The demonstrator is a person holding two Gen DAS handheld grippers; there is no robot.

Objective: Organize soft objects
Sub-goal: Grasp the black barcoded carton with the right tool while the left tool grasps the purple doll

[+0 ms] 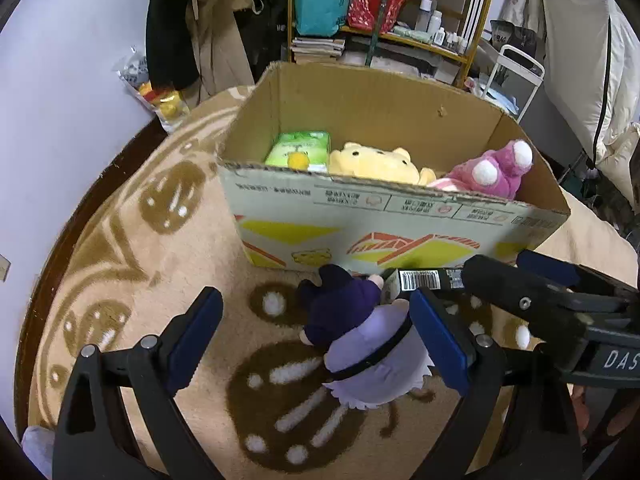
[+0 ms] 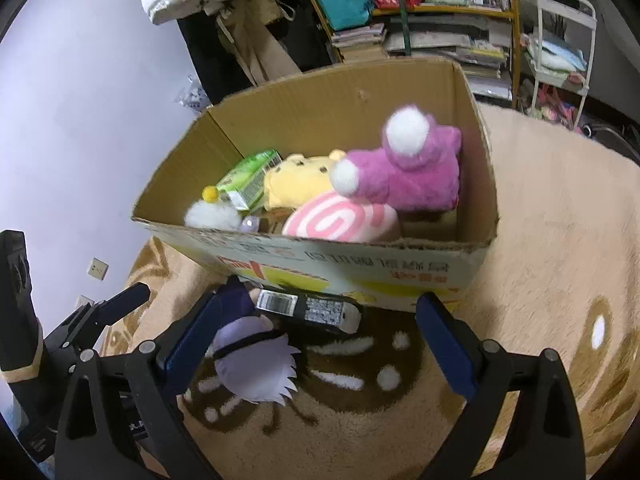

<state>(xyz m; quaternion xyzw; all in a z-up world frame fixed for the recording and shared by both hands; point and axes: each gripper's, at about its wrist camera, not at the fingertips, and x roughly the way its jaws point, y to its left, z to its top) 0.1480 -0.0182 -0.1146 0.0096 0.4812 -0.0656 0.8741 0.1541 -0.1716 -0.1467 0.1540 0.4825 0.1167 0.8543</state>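
A small plush doll (image 1: 360, 336) with pale purple hair, a black blindfold and dark clothes lies on the rug in front of a cardboard box (image 1: 400, 224). My left gripper (image 1: 316, 340) is open around it, right pad touching its head. The doll also shows in the right wrist view (image 2: 248, 352). My right gripper (image 2: 320, 344) is open over a black packet with a barcode (image 2: 308, 312), its left pad beside the doll. The box (image 2: 360, 268) holds a pink plush (image 2: 408, 168), a yellow plush (image 2: 296, 180), a pink swirl cushion (image 2: 340, 220) and a green pack (image 2: 248, 178).
A beige and brown patterned rug (image 1: 160, 280) covers the round table. A wall stands to the left. Behind are hanging clothes (image 1: 192, 28), a yellow shelf (image 1: 400, 8) with bags and bottles, and a white rack (image 2: 560, 40). The right gripper's body (image 1: 540, 304) crosses the left view.
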